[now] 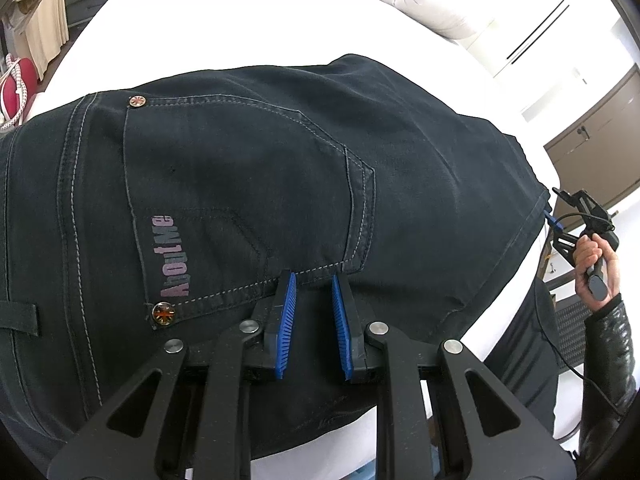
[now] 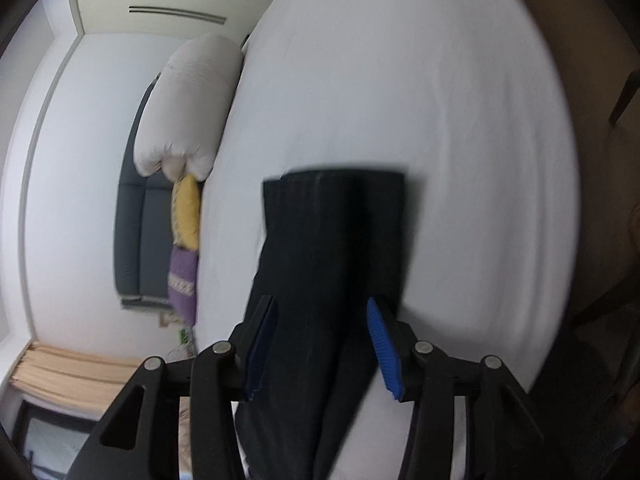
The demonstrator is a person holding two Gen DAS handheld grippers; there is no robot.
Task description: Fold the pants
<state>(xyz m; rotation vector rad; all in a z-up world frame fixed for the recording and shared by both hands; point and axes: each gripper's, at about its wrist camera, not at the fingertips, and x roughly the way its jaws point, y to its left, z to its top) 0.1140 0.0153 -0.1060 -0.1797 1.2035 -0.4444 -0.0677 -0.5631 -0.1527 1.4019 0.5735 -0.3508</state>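
Observation:
Dark denim pants (image 1: pixel 248 168) lie flat on the white bed (image 1: pixel 240 32), back pocket with a pink print and two rivets facing up. My left gripper (image 1: pixel 313 278) is at the near edge by the pocket's seam. Its blue pads stand a narrow gap apart with dark denim pinched between them. In the right wrist view, the folded pant legs (image 2: pixel 332 240) stretch away to their hem on the bed (image 2: pixel 440 120). My right gripper (image 2: pixel 319 300) stands open with the legs lying between its jaws. A hand (image 1: pixel 592 256) holds that gripper (image 1: pixel 554 220) at the pants' far right end.
A white duvet roll (image 2: pixel 188 108), a yellow pillow (image 2: pixel 187 212) and a purple one (image 2: pixel 183 280) line the bed's head by a grey headboard (image 2: pixel 136 232). A brown cabinet (image 1: pixel 592 136) stands beyond the right edge. A red item (image 1: pixel 16 88) sits at the left.

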